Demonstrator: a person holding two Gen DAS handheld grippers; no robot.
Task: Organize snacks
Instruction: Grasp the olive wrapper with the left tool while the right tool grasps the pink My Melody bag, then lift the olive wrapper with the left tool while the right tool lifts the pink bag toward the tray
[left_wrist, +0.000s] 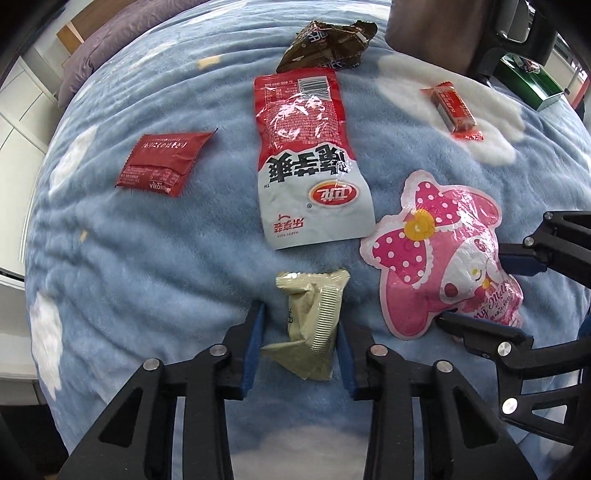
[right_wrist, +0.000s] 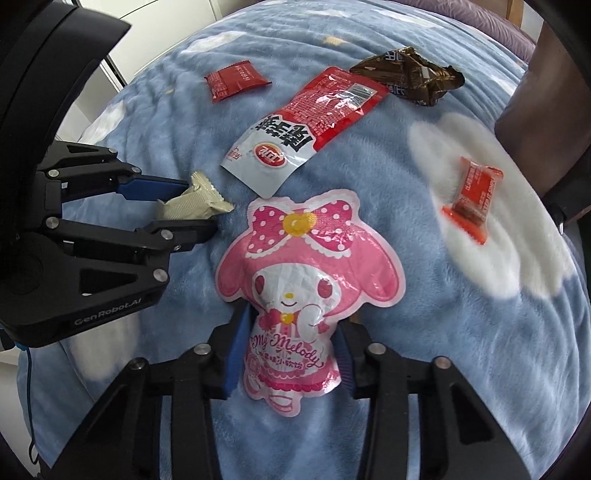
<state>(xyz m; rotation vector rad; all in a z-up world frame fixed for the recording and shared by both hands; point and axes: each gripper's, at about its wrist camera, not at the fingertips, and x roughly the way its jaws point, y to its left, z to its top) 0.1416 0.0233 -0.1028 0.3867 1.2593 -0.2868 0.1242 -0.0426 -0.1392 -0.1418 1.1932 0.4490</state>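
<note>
Snacks lie on a blue cloud-print blanket (left_wrist: 147, 258). My left gripper (left_wrist: 300, 321) brackets a crumpled beige packet (left_wrist: 312, 325); its right pad touches the packet, a small gap shows at the left pad. The same packet shows in the right wrist view (right_wrist: 194, 201) between the left gripper's fingers. My right gripper (right_wrist: 291, 332) has its pads against both sides of a pink My Melody bag (right_wrist: 295, 280), which also shows in the left wrist view (left_wrist: 439, 254). A red-and-white pouch (left_wrist: 306, 155), a red sachet (left_wrist: 162, 162), a brown wrapper (left_wrist: 325, 44) and an orange candy (left_wrist: 452, 107) lie loose.
A purple pillow (left_wrist: 122, 40) lies at the bed's far edge. A green box (left_wrist: 528, 81) sits at the far right. White furniture (left_wrist: 18, 110) stands left of the bed. A dark brown cushion (right_wrist: 546, 110) borders the right side.
</note>
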